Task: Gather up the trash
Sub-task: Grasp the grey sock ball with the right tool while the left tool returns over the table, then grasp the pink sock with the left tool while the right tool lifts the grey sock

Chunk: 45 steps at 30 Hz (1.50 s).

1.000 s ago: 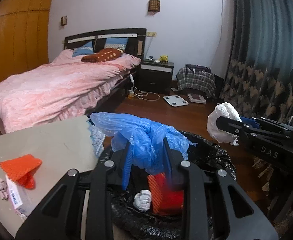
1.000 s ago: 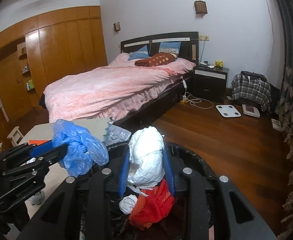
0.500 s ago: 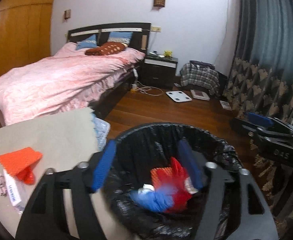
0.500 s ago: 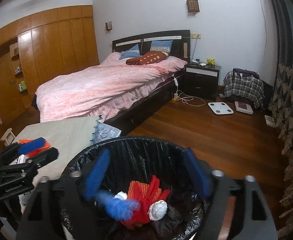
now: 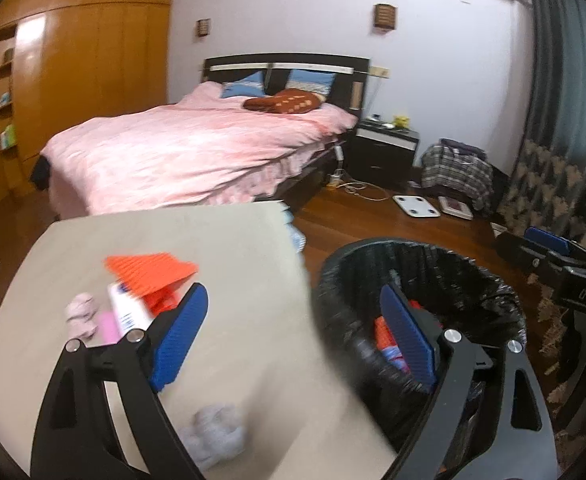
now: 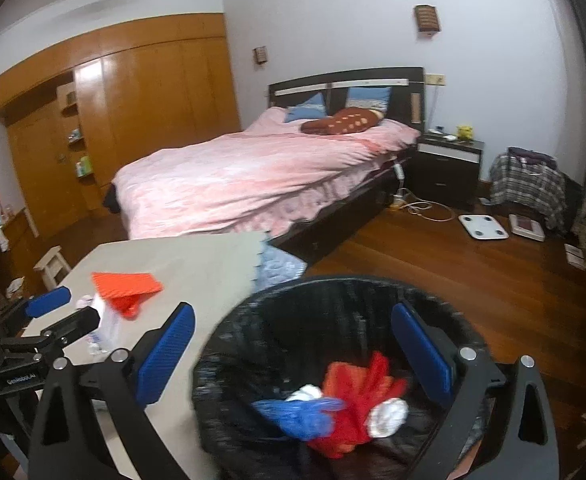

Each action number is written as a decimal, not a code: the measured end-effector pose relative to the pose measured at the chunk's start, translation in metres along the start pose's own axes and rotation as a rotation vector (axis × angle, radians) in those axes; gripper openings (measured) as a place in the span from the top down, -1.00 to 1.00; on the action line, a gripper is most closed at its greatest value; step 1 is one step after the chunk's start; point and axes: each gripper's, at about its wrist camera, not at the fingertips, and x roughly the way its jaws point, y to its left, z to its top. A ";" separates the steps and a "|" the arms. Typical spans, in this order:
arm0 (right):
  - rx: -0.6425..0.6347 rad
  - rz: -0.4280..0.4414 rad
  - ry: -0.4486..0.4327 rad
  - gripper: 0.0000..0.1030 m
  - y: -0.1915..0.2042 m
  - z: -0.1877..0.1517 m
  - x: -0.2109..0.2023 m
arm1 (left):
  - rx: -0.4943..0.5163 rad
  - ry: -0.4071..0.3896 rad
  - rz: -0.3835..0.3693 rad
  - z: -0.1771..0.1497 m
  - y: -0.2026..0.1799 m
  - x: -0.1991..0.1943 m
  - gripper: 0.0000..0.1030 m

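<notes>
Here, in the left wrist view, the left gripper [image 5: 293,332] has its two blue fingers [image 5: 177,336] spread wide apart with nothing between them, one over the table [image 5: 221,248] and the other over the rim of the trash bin [image 5: 469,268]. The bin is one black-lined bin just beside the table's right edge, and red and blue scraps show inside it behind the finger. Four pieces of trash lie on the table: one orange mesh piece [image 5: 151,270], one white packet [image 5: 127,314] just under it, one pink crumpled wad [image 5: 81,314] to its left, and one grey crumpled tissue [image 5: 215,442] near the bottom edge, blurred. At the right edge the right gripper [image 5: 565,256] shows from the side; whether it is spread cannot be told from here. One bed [image 5: 197,152] with pink covers stands behind the table.

In the right wrist view, the right gripper [image 6: 291,348] also has its two blue fingers [image 6: 165,354] wide apart and empty, hanging over the bin [image 6: 333,292]. Inside the bin lie one red piece [image 6: 353,388], one blue plastic bag [image 6: 301,416] and two white wads [image 6: 389,414]. The orange mesh piece [image 6: 127,286] lies on the table [image 6: 197,264], with the left gripper [image 6: 61,308] near it at the left, fingers apart.
</notes>
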 end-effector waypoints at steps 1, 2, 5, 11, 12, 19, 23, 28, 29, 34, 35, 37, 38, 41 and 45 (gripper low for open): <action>-0.006 0.010 0.003 -0.88 0.006 -0.001 0.001 | -0.009 0.001 0.017 -0.004 0.008 -0.006 -0.67; -0.011 0.026 0.007 -0.88 0.014 -0.002 0.002 | -0.015 0.001 0.031 -0.007 0.014 -0.010 -0.67; -0.023 0.063 0.018 -0.88 0.031 -0.007 0.003 | -0.039 0.002 0.073 -0.016 0.033 -0.026 -0.68; -0.055 0.153 0.038 -0.88 0.076 -0.019 0.008 | -0.067 -0.001 0.159 -0.036 0.071 -0.052 -0.68; -0.065 0.169 0.040 -0.88 0.086 -0.022 0.009 | -0.067 0.002 0.172 -0.040 0.076 -0.055 -0.68; -0.130 0.272 0.056 -0.88 0.140 -0.043 0.013 | -0.112 0.022 0.242 -0.062 0.111 -0.070 -0.68; -0.157 0.315 0.080 -0.87 0.163 -0.055 0.021 | -0.123 0.019 0.265 -0.070 0.126 -0.076 -0.68; -0.193 0.327 0.107 -0.77 0.180 -0.072 0.040 | -0.138 0.030 0.293 -0.077 0.143 -0.080 -0.68; -0.192 0.328 0.123 -0.71 0.181 -0.077 0.046 | -0.140 0.033 0.299 -0.079 0.144 -0.082 -0.67; -0.178 0.316 0.216 -0.56 0.184 -0.100 0.075 | -0.146 0.051 0.317 -0.085 0.157 -0.083 -0.67; -0.180 0.314 0.226 -0.51 0.184 -0.103 0.078 | -0.145 0.052 0.320 -0.086 0.157 -0.083 -0.67; -0.185 0.311 0.249 -0.45 0.184 -0.108 0.083 | -0.147 0.056 0.322 -0.087 0.158 -0.082 -0.67; -0.188 0.311 0.261 -0.42 0.186 -0.111 0.085 | -0.150 0.059 0.321 -0.087 0.159 -0.080 -0.67; -0.200 0.319 0.290 -0.28 0.188 -0.116 0.088 | -0.155 0.065 0.320 -0.087 0.161 -0.077 -0.67; -0.204 0.355 0.354 0.10 0.190 -0.124 0.095 | -0.160 0.069 0.313 -0.086 0.159 -0.073 -0.67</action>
